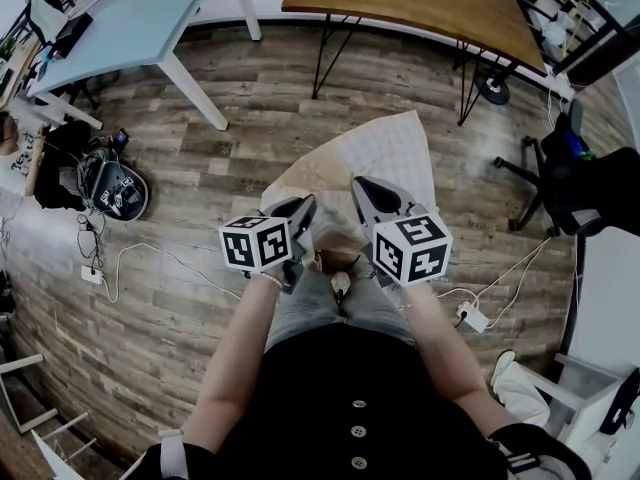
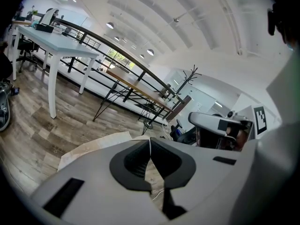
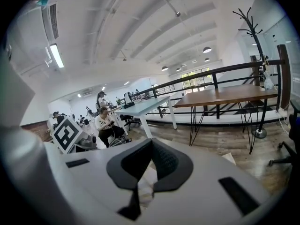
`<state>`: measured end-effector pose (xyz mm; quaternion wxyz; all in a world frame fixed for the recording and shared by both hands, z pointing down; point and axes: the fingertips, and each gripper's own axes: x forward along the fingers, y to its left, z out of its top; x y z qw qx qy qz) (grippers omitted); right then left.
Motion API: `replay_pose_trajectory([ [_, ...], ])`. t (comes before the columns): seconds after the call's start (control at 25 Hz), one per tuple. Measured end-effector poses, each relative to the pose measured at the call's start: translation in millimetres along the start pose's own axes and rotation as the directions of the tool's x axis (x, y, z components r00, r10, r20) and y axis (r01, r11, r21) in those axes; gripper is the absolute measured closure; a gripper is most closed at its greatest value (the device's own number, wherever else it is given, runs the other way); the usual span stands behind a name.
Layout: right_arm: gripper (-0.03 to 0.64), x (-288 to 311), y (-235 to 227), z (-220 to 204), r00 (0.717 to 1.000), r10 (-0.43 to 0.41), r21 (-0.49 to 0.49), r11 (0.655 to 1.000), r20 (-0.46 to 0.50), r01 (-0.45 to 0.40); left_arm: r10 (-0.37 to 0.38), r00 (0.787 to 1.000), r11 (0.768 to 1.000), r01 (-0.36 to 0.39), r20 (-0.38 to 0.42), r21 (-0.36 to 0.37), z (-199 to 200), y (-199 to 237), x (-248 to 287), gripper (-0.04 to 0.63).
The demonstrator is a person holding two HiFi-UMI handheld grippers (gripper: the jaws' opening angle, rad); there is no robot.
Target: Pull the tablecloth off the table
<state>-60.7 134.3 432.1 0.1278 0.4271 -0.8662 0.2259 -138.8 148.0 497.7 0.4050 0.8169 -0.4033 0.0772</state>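
Left to right: my left claw (image 1: 303,208), pinched shut on the near edge of the tablecloth (image 1: 375,153); my right claw (image 1: 365,190), clamped likewise. The cloth trails ahead over the floor (image 1: 250,98). Best practice, I judge: firm pinches, even backward draw.

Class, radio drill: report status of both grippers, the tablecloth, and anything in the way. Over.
Left gripper shut on tablecloth edge. Right gripper shut on it too. Cloth stretches ahead over wooden floor. Nothing lying on it.
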Motion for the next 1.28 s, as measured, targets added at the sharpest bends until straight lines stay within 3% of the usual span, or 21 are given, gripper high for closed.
replay_pose_trajectory([
  [1.28,0.591,0,8,-16,0.998,0.047,0.010,0.999,-0.038,-0.047,-0.007,1.000,1.000,0.008,0.018,-0.009,0,-4,-3,0.580],
])
